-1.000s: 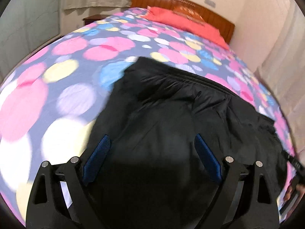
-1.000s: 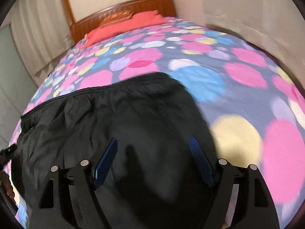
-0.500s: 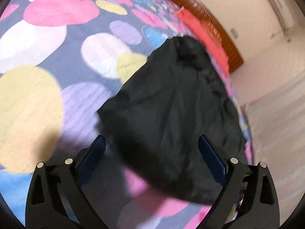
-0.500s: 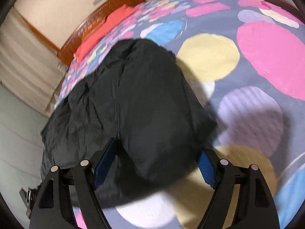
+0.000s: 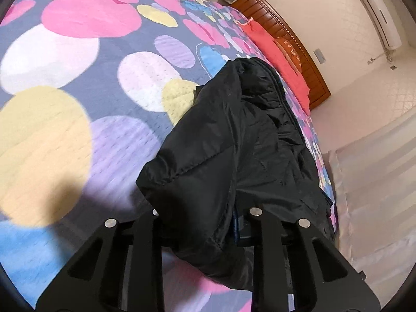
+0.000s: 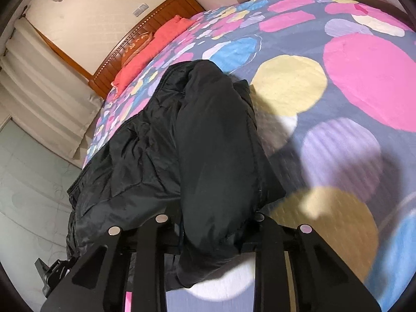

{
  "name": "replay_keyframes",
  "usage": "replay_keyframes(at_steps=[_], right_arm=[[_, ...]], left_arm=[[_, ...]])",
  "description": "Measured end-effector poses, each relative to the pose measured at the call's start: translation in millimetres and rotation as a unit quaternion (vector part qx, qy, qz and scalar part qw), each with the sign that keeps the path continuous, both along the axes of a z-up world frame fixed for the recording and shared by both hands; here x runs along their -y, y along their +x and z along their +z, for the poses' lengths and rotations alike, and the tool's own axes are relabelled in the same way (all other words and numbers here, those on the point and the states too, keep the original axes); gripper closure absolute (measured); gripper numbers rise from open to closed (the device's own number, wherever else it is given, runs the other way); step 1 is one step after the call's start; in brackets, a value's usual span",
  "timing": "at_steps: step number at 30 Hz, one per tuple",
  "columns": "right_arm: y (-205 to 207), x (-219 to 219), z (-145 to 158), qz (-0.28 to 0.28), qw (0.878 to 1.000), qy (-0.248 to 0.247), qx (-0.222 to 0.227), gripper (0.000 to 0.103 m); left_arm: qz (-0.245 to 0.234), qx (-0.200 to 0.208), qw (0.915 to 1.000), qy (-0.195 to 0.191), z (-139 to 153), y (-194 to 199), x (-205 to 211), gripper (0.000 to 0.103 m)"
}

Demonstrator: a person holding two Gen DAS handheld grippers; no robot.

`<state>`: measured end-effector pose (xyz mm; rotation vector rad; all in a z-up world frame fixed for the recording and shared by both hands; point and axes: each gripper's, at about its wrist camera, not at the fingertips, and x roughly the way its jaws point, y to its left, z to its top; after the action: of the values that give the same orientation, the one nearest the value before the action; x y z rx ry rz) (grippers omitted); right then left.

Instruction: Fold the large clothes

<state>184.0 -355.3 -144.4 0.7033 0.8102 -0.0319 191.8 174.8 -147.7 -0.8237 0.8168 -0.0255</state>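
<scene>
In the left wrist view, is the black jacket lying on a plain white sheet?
No. The black jacket lies on a bedspread printed with pink, yellow, blue and lilac circles.

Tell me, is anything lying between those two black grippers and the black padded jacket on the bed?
Nothing visible. The black padded jacket already bunches between the closing jaws of the left gripper and the right gripper, on the spotted quilt.

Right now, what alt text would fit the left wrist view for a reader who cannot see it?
The left gripper is closing its jaws on a bunched corner of a black padded jacket lying on a bedspread printed with pink, yellow, lilac and blue dots. A red pillow and wooden headboard sit at the far end.
</scene>
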Motion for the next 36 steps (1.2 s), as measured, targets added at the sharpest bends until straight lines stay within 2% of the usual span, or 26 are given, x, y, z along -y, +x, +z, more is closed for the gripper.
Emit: replay_keyframes(at_steps=[14, 18, 20, 24, 30, 33, 36], right_arm=[[-90.2, 0.1, -4.0, 0.024, 1.0, 0.008, -0.017, 0.077], [-106.4, -1.8, -6.4, 0.028, 0.999, 0.008, -0.023, 0.076], [-110.2, -4.4, -6.3, 0.034, 0.999, 0.0, -0.025, 0.075], [-114.7, -6.1, -2.5, 0.032, 0.999, -0.009, -0.032, 0.068], [-130.3, -12.1, 12.4, 0.028, 0.996, -0.071, -0.042, 0.057], [-141.1, -13.2, 16.8, 0.024, 0.992, -0.11, -0.051, 0.049], [-154.4, -14.6, 25.9, 0.016, 0.986, -0.16, -0.053, 0.047]], left_arm=[[-0.02, -0.011, 0.9997, -0.008, -1.3, -108.6, -16.2, 0.077], [-0.026, -0.013, 0.9996, -0.001, -3.3, -123.9, -18.9, 0.076], [-0.028, -0.016, 0.9995, 0.002, -5.5, -119.1, -19.2, 0.074], [-0.027, -0.023, 0.9993, 0.014, -5.0, -117.2, -22.1, 0.063], [-0.036, -0.023, 0.9972, 0.062, 8.9, -130.4, -24.8, 0.043], [-0.041, -0.021, 0.9962, 0.073, 16.1, -141.5, -34.0, 0.041], [-0.046, -0.022, 0.9956, 0.079, 21.2, -150.2, -45.1, 0.036]])
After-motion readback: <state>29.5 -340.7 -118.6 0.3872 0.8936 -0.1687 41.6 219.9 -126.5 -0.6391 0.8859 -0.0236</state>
